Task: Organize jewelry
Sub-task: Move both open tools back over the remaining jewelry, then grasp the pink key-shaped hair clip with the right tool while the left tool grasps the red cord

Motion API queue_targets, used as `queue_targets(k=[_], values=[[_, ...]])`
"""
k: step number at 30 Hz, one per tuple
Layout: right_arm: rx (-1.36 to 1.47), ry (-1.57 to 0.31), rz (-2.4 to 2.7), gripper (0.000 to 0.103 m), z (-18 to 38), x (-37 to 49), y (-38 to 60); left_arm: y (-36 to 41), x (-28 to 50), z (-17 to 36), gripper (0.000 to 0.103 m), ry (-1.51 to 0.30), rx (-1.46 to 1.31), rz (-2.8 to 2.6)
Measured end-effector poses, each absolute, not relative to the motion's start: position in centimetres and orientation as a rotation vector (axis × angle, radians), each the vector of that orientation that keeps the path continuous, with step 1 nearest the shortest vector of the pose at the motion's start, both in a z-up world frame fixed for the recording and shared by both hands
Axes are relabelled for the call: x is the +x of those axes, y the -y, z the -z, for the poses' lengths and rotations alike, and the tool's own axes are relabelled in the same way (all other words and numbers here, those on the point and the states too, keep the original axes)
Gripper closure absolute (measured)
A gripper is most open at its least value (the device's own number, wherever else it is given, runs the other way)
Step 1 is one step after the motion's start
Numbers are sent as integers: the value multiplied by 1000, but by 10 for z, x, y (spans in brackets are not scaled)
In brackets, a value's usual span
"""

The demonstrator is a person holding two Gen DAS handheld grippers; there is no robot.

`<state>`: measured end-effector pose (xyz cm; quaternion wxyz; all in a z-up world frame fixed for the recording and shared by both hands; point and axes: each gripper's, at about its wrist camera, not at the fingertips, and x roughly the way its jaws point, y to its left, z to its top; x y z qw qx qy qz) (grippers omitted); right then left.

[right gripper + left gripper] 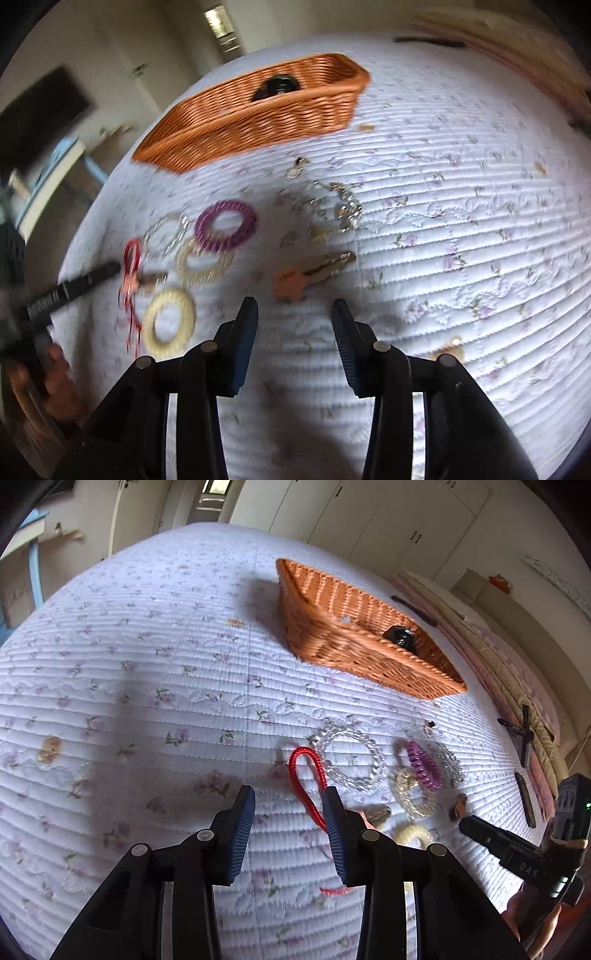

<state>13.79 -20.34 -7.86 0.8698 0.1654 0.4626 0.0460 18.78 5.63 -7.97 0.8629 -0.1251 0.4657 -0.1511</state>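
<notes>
While both grippers, left (288, 797) and right (294, 308), gape wide, empty: one woven orange basket (258, 122) upper centre; three coiled rings — purple (226, 224), clear (205, 263), cream (169, 323); one red cord (306, 775).

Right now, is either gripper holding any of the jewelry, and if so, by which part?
Nothing is held. The left gripper and right gripper are both open; the red cord lies beside the left one.
</notes>
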Motion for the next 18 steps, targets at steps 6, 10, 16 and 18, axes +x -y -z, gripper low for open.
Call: queue_targets(k=[6, 10, 16, 18], values=[[340, -955, 14, 57, 80, 148, 186, -46, 201, 80, 64, -985, -240, 320], [294, -946, 89, 57, 83, 153, 172, -35, 203, 79, 63, -993, -185, 319], [237, -950, 152, 60, 83, 160, 165, -15, 199, 80, 64, -998, -34, 265], [221, -947, 177, 71, 84, 160, 166, -13, 197, 79, 69, -992, -17, 253]])
